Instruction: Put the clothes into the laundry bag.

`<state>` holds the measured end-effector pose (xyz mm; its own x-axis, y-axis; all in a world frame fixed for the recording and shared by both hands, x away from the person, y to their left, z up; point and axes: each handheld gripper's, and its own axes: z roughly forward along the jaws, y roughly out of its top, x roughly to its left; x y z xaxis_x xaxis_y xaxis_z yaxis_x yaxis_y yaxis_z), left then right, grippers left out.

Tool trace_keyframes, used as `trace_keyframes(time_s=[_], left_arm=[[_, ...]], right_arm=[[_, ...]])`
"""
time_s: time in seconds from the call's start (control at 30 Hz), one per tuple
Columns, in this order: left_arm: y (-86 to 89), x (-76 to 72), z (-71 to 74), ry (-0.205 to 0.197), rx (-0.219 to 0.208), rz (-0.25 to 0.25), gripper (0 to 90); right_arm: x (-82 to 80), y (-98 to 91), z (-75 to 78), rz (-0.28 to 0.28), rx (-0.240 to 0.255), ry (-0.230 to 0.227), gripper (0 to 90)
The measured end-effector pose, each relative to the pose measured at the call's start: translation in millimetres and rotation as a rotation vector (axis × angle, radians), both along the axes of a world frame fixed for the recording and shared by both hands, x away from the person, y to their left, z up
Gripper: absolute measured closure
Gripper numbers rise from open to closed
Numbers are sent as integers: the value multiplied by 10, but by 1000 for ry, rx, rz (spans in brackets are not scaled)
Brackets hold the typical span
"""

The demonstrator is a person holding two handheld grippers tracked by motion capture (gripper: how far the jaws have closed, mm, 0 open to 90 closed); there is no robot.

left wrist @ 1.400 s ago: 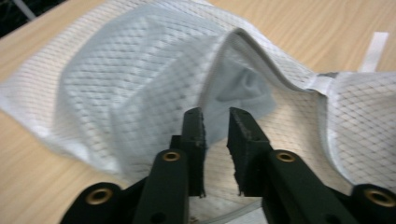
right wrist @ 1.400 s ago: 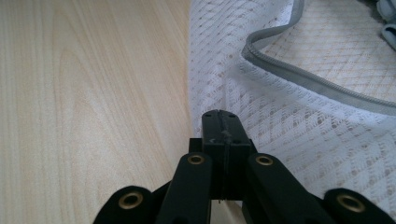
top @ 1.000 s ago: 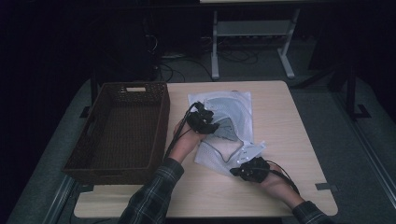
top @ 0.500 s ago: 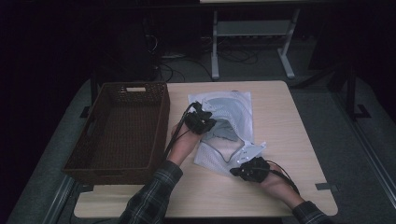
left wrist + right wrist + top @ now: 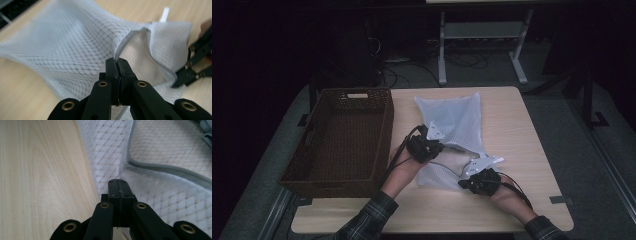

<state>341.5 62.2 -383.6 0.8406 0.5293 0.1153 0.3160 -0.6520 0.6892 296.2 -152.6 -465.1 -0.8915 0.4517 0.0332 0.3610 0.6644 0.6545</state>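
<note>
A white mesh bag (image 5: 452, 120) lies on the wooden table (image 5: 527, 150), right of the basket. My left gripper (image 5: 431, 146) is at the bag's left side, shut on its grey zipper edge (image 5: 123, 43) and lifting the upper layer (image 5: 75, 45). My right gripper (image 5: 468, 183) is at the bag's near corner, shut on the mesh (image 5: 155, 150) close to the grey zipper band (image 5: 162, 167). In the left gripper view the right gripper (image 5: 192, 67) shows at the right edge. The bag's mouth gapes between the two grips.
A dark wicker basket (image 5: 384, 135) stands on the table's left part, close beside my left hand. Bare tabletop lies right of and in front of the bag. A white frame (image 5: 442, 45) and cables sit on the dark floor beyond the table.
My left gripper has drawn nearer to the person with the bag's edge in it, stretching the upper layer. The right gripper has stayed put.
</note>
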Motion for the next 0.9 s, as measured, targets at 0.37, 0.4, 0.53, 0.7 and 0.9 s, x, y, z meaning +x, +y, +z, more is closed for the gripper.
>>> trace_keyframes(time_s=[0.37,0.4,0.53,0.7,0.9], left_arm=[[-71,85,-565,120,59,-8,885],[-81,91,-607,128,63,-6,885],[-91,118,-716,146,67,-12,885],[-53,133,-708,169,39,-11,843],[46,79,-574,171,-39,-3,711]], right_arm=[[3,0,3,-7,1,9,900],[7,-3,2,-6,2,10,900],[8,-12,4,-9,3,4,900],[19,-67,50,-16,46,13,900],[25,-147,125,-24,96,24,794]])
